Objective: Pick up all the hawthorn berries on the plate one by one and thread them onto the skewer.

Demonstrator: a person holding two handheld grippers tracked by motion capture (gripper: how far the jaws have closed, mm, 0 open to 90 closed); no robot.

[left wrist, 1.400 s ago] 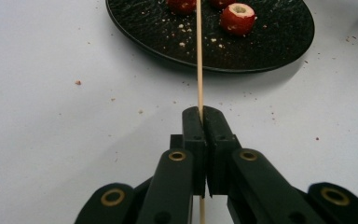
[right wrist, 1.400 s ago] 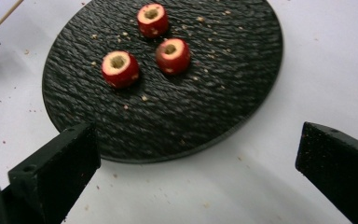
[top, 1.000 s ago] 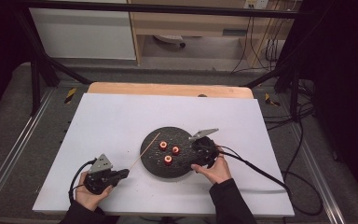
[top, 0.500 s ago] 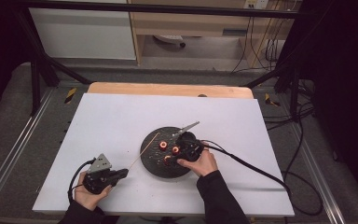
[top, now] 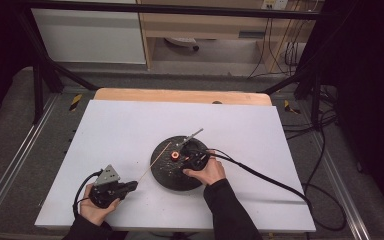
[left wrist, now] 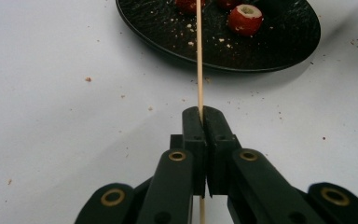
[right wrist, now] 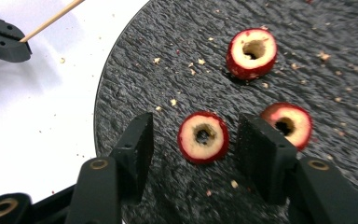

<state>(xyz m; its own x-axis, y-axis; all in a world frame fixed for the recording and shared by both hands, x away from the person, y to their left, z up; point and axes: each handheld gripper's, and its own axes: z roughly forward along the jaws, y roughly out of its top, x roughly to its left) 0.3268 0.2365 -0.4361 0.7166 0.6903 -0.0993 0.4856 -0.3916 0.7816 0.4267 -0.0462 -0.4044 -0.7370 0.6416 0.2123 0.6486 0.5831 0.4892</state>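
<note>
A: Left tool [left wrist: 200, 114] first. Jaws together, clamped on the skewer [left wrist: 198, 56], near the blunt end so the long part sticks out ahead toward the plate [left wrist: 279, 56]. Looks parked, waiting for fruit.

B: Skewer tip?

A: Over the plate's near rim, off the bench [left wrist: 51, 93]. Can't tell whether it touches anything.

B: Right tool [right wrist: 193, 140]?

A: Jaws apart, have just been closing, one either side of a cored fruit slice [right wrist: 203, 136]. Gaps on both sides, pads not pressing yet. My guess: pick it, then thread the hole onto the skewer.

B: Room around it?

A: Tight on one side. A second slice [right wrist: 286, 123] sits just beyond the outer jaw, nearly touching it; that jaw could nudge it. A third slice [right wrist: 252, 52] is farther ahead, apart. Plate edge is just beside the other jaw, bare bench past it.

B: High view?

A: Right tool [top: 192, 157] over the plate [top: 165, 177], left tool [top: 111, 187] well apart at the near bench corner. Open bench between and beyond for bringing them together.
</note>
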